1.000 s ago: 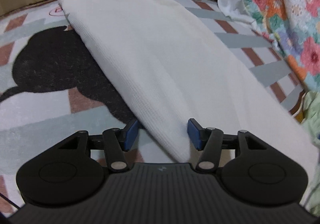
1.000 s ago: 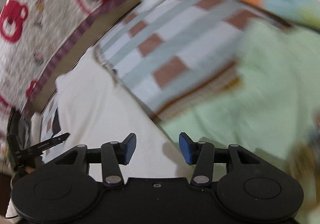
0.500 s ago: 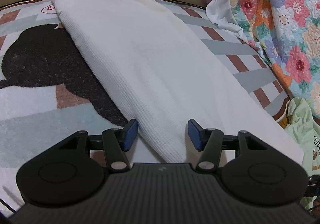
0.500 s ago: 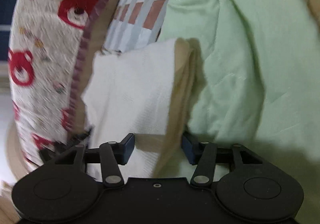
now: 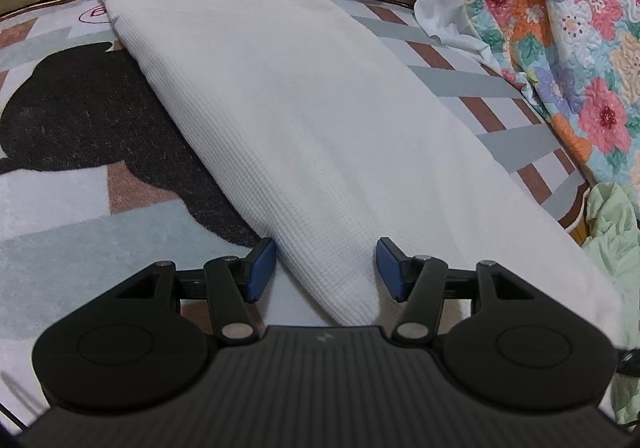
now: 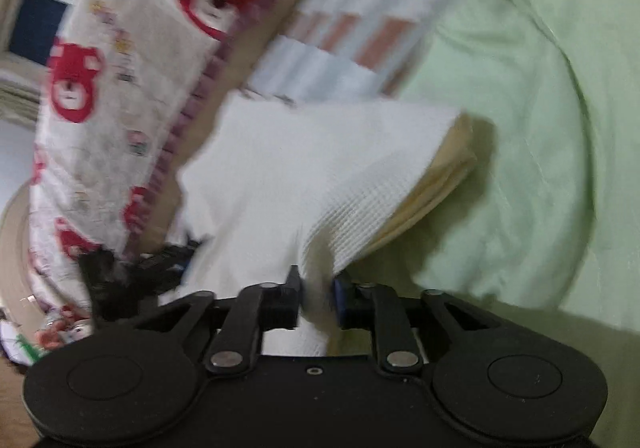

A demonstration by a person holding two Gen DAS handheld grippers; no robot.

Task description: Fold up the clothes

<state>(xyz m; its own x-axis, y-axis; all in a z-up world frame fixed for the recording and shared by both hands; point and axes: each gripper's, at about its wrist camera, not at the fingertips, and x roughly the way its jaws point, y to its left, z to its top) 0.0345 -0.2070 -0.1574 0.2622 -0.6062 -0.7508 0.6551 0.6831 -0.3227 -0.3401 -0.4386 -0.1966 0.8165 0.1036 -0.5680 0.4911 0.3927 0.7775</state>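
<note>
- Right gripper (image 6: 318, 298): jaws have just been closing and now pinch the white garment (image 6: 320, 175) at its corner, presumably to lift it for folding.
- Left gripper (image 5: 326, 268): jaws apart, straddling that garment's near end, unpinched.

The left tool (image 5: 326, 268) is held angled downward with its blue pads (image 5: 262, 268) set well apart, white cloth (image 5: 304, 135) lying between them unpinched. The right tool (image 6: 318, 298) is tilted downward; its jaws have just been closing and are clamped on a bunched fold of that cloth.
</note>
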